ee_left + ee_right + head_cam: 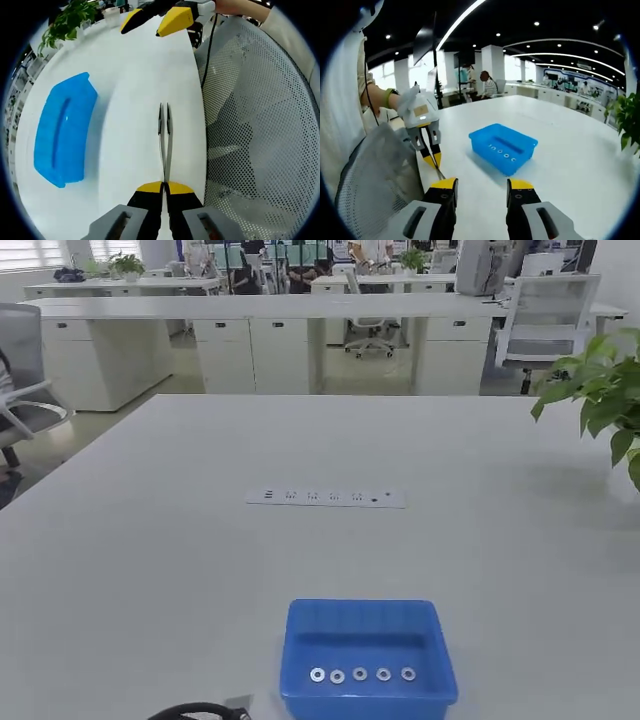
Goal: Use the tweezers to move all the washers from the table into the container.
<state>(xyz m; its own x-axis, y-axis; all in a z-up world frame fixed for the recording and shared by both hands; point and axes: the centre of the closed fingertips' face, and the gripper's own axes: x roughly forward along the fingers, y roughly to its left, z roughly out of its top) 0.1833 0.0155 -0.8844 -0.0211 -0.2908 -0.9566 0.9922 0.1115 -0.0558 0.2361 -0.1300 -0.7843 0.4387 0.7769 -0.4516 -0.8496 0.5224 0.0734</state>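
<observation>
- Head view: a smooth white bench [150,570] carries a blue plastic container [300,640], one rectangular tray with rounded corners and low walls.
- Beyond the container, one white power strip [326,497] lies flush in the bench top; one leafy green plant [605,390] stands far to the container's right.
- Left gripper view: one grey mesh chair [255,125] sits off the bench edge, on the far side of the tweezers from the container.
- The left gripper [164,187] has its yellow-tipped jaws clamped together on the rear of the tweezers [165,140].
- One pair of thin metal tweezers: their long axis runs straight out from the jaws, about parallel to the container's long side, tips pointing away, slightly parted, with nothing between them.
- The right gripper [482,187] is spread wide with nothing in it, on the near side of the container.
- Five washers [361,674], flat silvery rings, lie in one row on the container's floor along its near wall.
</observation>
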